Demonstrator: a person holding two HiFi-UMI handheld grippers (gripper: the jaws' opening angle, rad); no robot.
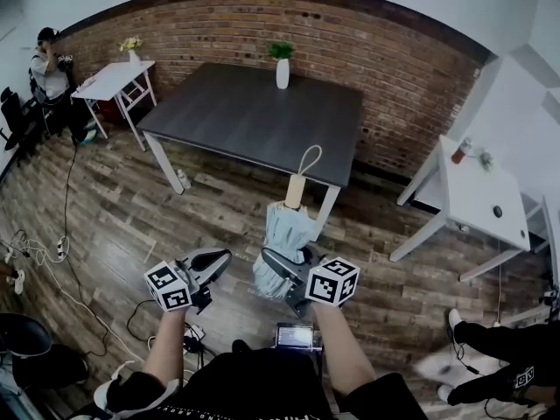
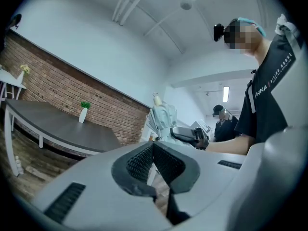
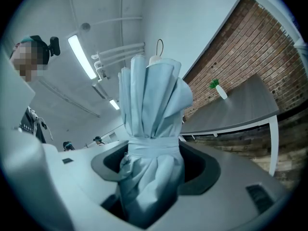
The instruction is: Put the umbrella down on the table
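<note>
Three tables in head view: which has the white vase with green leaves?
The dark grey table in the middle; the vase stands near its far edge. The left table and the right table are white.

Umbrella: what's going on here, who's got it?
A person holds a gripper in each hand. The right gripper is clamped around the folded pale-blue umbrella and holds it upright, wooden handle up, in the air. It is in front of the near edge of the dark table and not yet on it. The left gripper hangs beside it with its jaws together and nothing between them. A white vase stands at the table's far edge.
</note>
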